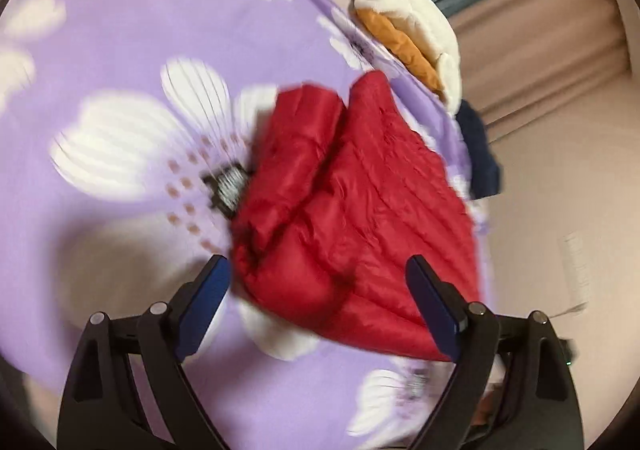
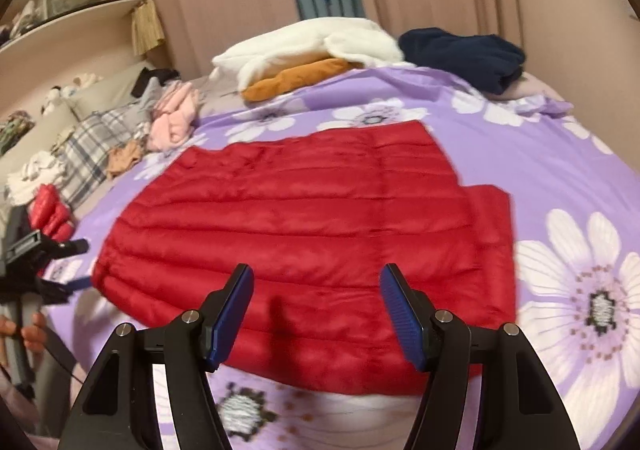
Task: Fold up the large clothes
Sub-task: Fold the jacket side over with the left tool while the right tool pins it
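While both grippers, left (image 1: pixel 318 304) and right (image 2: pixel 316 316), stand apart and empty, the red jacket (image 2: pixel 304 234) lies partly folded mid-bed (image 2: pixel 520 122); further folds remain, I judge.

We count one red quilted puffer jacket (image 2: pixel 304 234) at the centre of one purple bedspread printed with white daisies (image 2: pixel 560 170). At twelve o'clock lie one white fleecy garment (image 2: pixel 308 40) and one orange cloth (image 2: pixel 296 84) under it; at one o'clock one navy garment (image 2: pixel 464 54); at ten o'clock one pink garment (image 2: pixel 176 122). Two black grippers show: the right gripper (image 2: pixel 316 314) and the left gripper (image 1: pixel 320 306).
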